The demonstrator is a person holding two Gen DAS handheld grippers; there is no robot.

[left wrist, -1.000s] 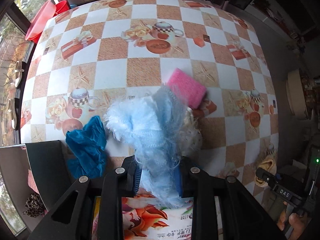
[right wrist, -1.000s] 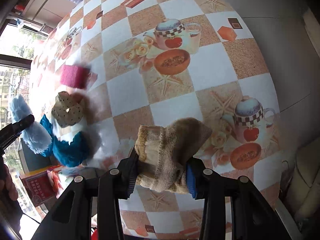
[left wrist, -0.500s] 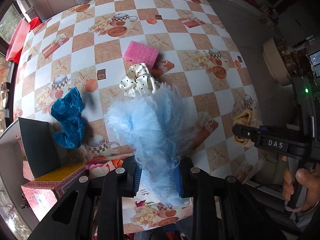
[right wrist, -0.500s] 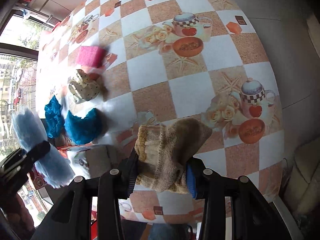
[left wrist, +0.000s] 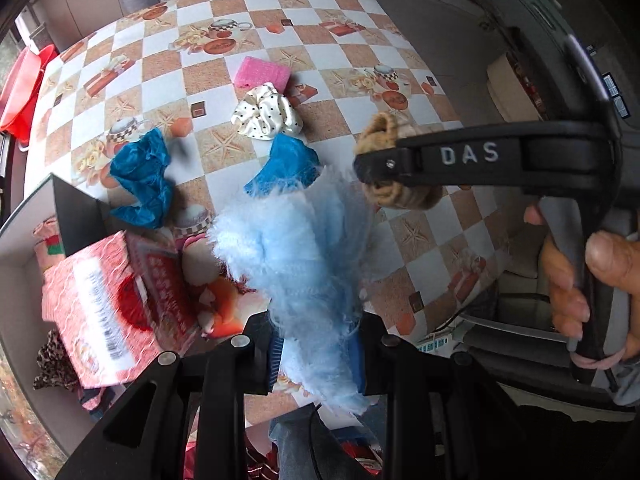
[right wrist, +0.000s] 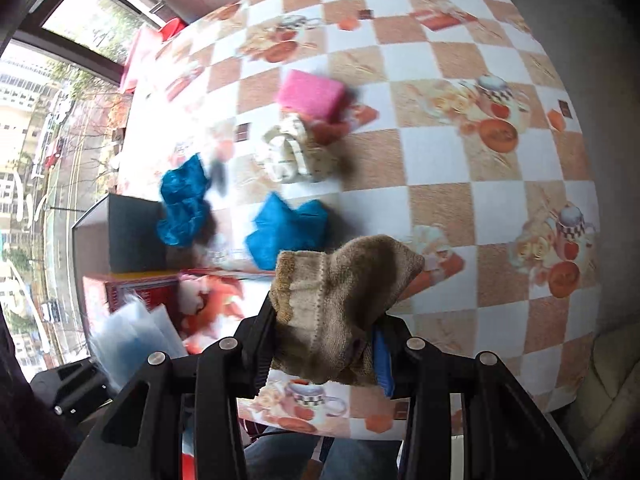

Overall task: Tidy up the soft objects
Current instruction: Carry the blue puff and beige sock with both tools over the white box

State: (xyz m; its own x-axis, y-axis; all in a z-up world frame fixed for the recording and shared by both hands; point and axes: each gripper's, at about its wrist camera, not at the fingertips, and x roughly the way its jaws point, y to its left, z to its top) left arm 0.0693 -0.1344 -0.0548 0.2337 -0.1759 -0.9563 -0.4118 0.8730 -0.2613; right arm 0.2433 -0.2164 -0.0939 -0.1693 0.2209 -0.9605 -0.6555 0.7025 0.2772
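In left view only, person's hand [left wrist: 588,292]

Table [left wrist: 256,8]: checkered oilcloth, white/tan squares with teapot, starfish and gift prints. Lying on it: pink sponge [left wrist: 262,73], far side; cream polka-dot scrunchie [left wrist: 266,116] just in front of it, looks touching in the right wrist view; 2 blue cloth pieces, crumpled blue cloth [left wrist: 142,178] at left, folded blue cloth [left wrist: 286,168] nearer centre, apart from each other. Near-left corner: red printed box [left wrist: 108,300] next to a black box flap [left wrist: 76,216]; whether they sit on the table is unclear.
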